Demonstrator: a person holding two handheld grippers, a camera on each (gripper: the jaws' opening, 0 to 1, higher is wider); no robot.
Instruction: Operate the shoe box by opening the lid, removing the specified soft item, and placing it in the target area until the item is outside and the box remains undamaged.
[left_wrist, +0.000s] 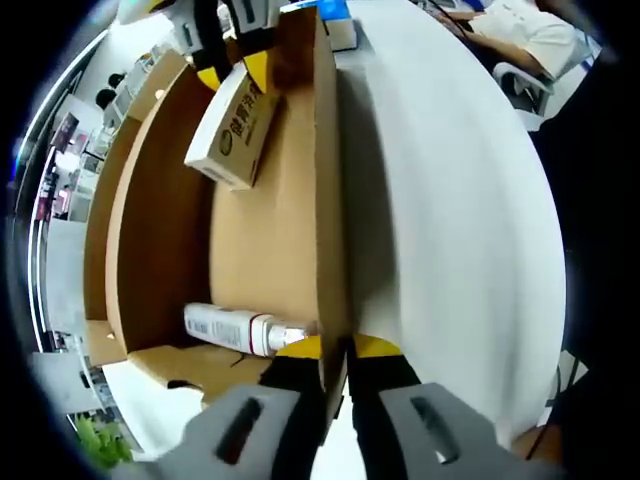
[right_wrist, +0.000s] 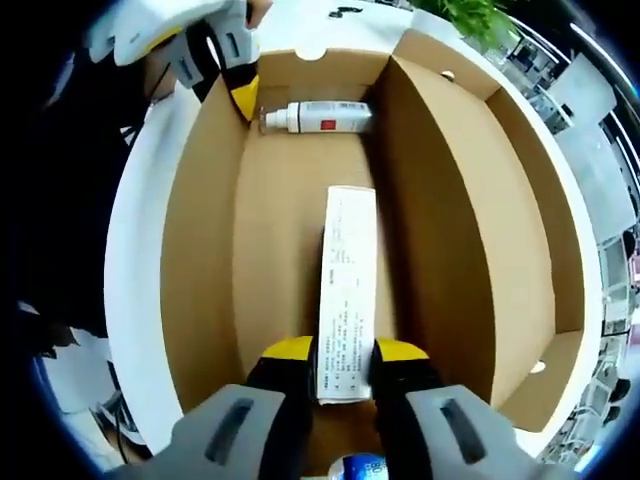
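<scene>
We see the shoe box (right_wrist: 200, 250) open on the white table (left_wrist: 460, 220), lid (right_wrist: 520, 230) folded back. Our right gripper (right_wrist: 345, 355) is inside the box, jaws closed on the near end of a long white carton (right_wrist: 345, 290). Left gripper (left_wrist: 336, 347) pinches the box side wall betw. its jaws. White bottle (right_wrist: 320, 117) lies on the box floor at the far end, w/ left gripper just beside it.

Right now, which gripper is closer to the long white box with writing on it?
Right. The right gripper has its fingers around one end of the long white box. The left gripper is at the other end, pinching the cardboard box wall by the white bottle.
</scene>
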